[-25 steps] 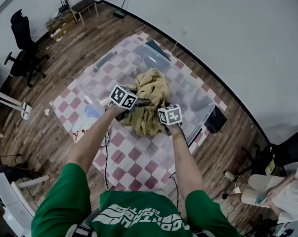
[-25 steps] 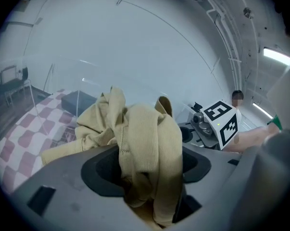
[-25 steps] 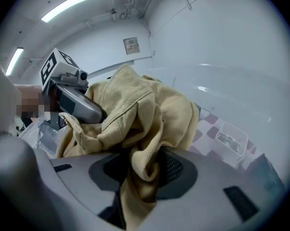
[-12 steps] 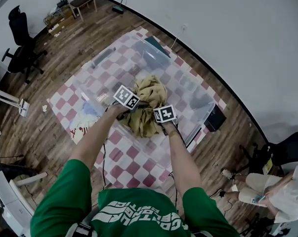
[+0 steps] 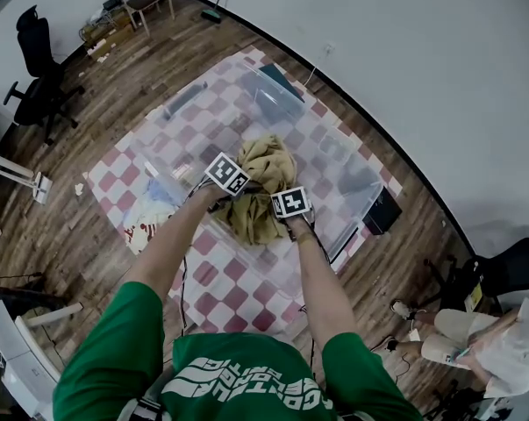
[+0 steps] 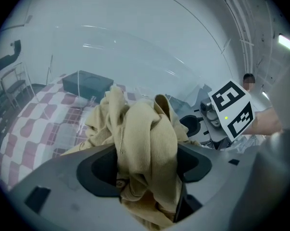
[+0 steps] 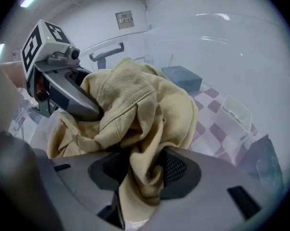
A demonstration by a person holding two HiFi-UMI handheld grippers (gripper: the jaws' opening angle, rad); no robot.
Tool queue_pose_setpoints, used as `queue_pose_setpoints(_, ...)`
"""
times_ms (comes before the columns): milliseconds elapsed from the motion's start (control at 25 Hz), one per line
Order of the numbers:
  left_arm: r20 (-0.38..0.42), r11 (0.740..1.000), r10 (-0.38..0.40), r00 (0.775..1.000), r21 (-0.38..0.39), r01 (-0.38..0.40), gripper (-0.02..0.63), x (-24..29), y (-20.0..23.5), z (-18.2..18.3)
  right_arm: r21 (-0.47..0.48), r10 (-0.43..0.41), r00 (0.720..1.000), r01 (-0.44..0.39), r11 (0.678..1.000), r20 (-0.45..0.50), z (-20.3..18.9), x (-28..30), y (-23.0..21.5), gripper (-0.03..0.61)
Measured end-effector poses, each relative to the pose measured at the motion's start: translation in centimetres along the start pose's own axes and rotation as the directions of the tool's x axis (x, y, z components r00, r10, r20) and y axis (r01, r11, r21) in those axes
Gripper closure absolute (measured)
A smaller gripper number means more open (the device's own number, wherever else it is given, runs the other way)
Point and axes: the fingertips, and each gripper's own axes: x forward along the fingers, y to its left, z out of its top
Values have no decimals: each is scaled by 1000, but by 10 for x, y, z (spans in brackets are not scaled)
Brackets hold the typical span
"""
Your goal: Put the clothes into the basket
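Placing step judged in hand: tan garment [image 5: 262, 187], low within clear bin [image 5: 345, 224], is clamped by left gripper [image 6: 147, 177] at 9 o'clock and right gripper [image 7: 140, 172] at 5 o'clock; both grips to be released next.

The garment [image 5: 262, 187] hung bunched between the left gripper [image 6: 147, 172] on its left and the right gripper [image 7: 140, 170] on its right, a fold pinched between each one's fingers, over the basket [image 5: 330, 160]. The basket stood on a mat [image 5: 238, 296] on the floor [image 5: 97, 103]. A second bin [image 5: 273, 99] sat behind it, a box [image 5: 382, 210] just off the mat's right edge, and an office chair [image 5: 36, 51] far left.
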Motion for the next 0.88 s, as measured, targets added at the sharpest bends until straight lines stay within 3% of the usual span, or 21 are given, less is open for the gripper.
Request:
queue_pose_setpoints(240, -35, 991, 82, 996, 105, -78, 265, -2, 13, -5, 25, -19, 999, 20, 999, -44, -9, 3, -6, 352)
queue_pose_setpoints(520, -15, 969, 166, 986, 186, -161, 245, -12, 23, 2, 44, -26, 999, 28, 999, -45, -7, -7, -9, 298)
queue_pose_setpoints(720, 48, 960, 209, 977, 182, -214, 245, -26, 27, 13, 50, -44, 999, 44, 998, -2, 2, -23, -11, 293)
queue_pose_setpoints(880, 154, 929, 274, 949, 214, -302, 245, -50, 30, 34, 79, -109, 989, 101, 992, 104, 22, -53, -23, 293)
